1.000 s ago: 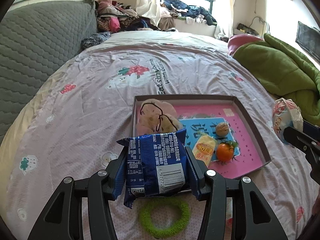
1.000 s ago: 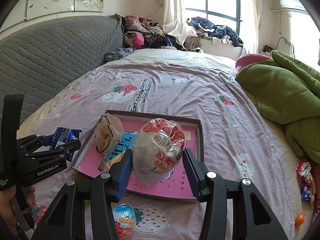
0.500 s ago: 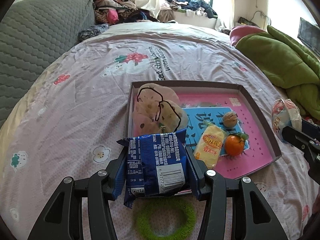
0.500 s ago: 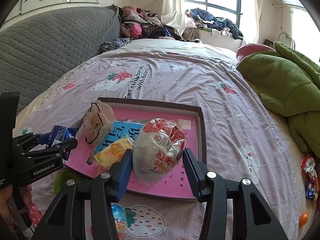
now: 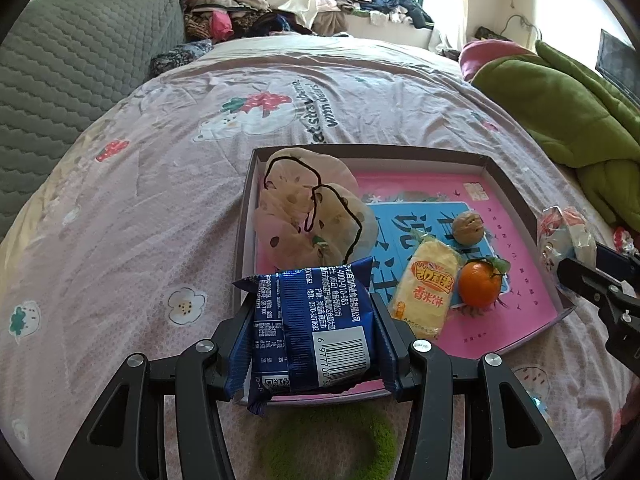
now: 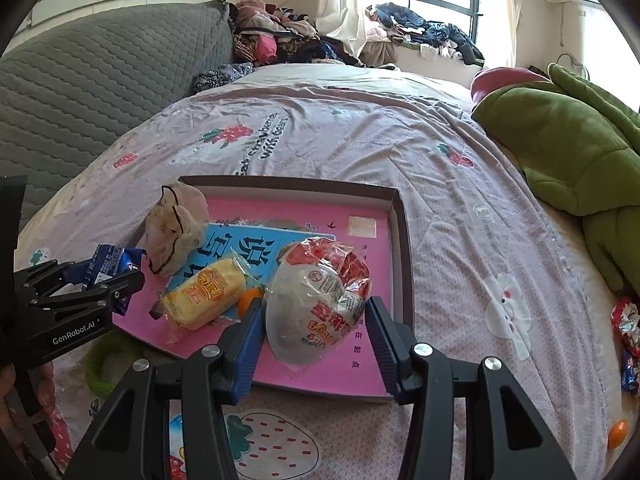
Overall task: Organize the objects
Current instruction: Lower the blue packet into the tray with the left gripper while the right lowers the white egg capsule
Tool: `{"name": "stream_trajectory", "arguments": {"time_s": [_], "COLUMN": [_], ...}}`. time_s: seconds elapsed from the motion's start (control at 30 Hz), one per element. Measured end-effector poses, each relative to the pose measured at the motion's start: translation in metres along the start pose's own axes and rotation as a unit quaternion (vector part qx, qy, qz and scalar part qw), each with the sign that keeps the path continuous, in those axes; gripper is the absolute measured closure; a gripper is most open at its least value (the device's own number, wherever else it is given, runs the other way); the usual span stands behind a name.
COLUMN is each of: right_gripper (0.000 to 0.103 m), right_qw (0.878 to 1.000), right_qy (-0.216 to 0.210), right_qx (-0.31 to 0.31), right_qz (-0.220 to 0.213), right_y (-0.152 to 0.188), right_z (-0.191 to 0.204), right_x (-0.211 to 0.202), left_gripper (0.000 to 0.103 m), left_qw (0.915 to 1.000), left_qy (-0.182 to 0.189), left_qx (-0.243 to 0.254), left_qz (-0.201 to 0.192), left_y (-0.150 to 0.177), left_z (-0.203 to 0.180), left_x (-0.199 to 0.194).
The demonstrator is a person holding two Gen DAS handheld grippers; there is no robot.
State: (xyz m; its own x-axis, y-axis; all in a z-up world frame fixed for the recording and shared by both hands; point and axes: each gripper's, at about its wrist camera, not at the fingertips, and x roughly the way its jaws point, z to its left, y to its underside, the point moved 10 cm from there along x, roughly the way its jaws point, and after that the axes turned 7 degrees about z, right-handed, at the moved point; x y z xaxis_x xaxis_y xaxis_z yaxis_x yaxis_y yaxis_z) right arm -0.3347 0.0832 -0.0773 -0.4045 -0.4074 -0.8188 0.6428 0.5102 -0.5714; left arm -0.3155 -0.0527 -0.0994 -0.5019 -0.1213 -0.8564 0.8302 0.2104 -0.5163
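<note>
Left tongs (image 5: 312, 334) grip blue packet (image 5: 310, 328) — right tongs (image 6: 316, 334) grip wrapped bun (image 6: 320, 304).

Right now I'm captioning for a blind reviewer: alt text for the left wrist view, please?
The left claw grips a blue snack packet over the near edge of a pink-lined tray on a bed, holding a drawstring pouch, yellow rice cracker, tangerine and walnut.

Snacks heading for the pink tray

Blue snack packet (image 5: 316, 328) and clear-wrapped white bun (image 6: 320, 304) held over the shallow pink-lined tray (image 6: 402, 240).
</note>
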Motion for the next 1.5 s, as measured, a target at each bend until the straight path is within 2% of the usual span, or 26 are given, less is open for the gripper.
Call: {"name": "stream_trajectory", "arguments": {"time_s": [1.5], "right_gripper": [0.052], "right_qw": [0.999], "right_qy": [0.012], "right_qx": [-0.007], "right_qz": [0.041], "right_y": [0.013], "right_z": [0.003], "right_x": [0.047], "left_gripper": [0.049], "left_qw": [0.9998], "left_qy": [0.004], "left_qx": [-0.002], "left_qz": [0.021], "left_y": [0.002], "left_z": [0.001], "left_x": [0.031]}}
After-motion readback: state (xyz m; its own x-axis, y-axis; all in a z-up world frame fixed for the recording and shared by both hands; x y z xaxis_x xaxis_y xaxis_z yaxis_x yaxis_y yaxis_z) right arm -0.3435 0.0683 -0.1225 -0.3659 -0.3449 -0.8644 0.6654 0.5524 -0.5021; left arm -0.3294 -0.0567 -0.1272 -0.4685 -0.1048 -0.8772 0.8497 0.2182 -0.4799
